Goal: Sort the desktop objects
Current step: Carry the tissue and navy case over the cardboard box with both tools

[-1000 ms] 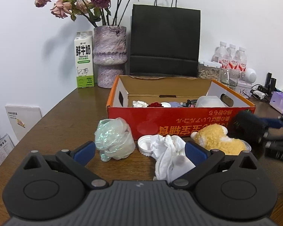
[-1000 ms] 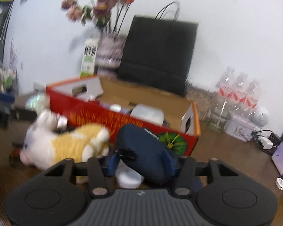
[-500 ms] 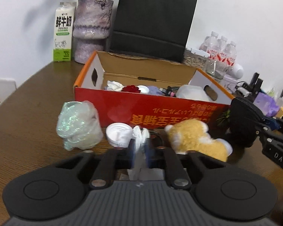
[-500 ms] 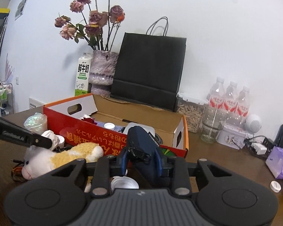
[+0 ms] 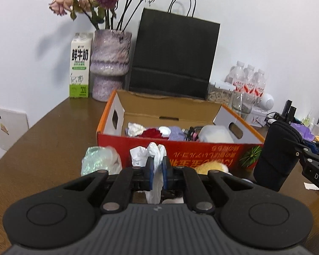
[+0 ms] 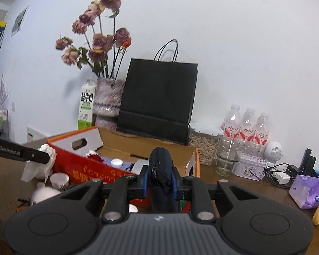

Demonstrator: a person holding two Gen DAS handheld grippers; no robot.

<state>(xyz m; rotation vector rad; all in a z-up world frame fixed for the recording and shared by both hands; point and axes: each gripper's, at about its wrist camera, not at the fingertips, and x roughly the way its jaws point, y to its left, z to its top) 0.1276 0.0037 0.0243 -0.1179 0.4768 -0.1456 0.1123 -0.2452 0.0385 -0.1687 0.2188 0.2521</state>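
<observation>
A red cardboard box [image 5: 180,148] with orange edges and yellow lettering is seen on the brown wood-grain desk [image 5: 42,144]. At 12 o'clock, a black paper bag [image 5: 172,53] stands beside a mottled purple vase [image 5: 110,63]. White tissue [image 5: 153,155] is pinched by blue-padded black tongs [image 5: 156,173].

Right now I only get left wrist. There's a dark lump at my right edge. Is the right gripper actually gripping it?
Observer: Yes. The right gripper is shut on a dark blue pouch, with both pads on its sides and its zip edge facing the camera.
Operator: My own gripper hides the table under the tissue. Anything there?
Observer: A white cap lies on the table just below the tissue held by the left gripper, close to the box.
</observation>
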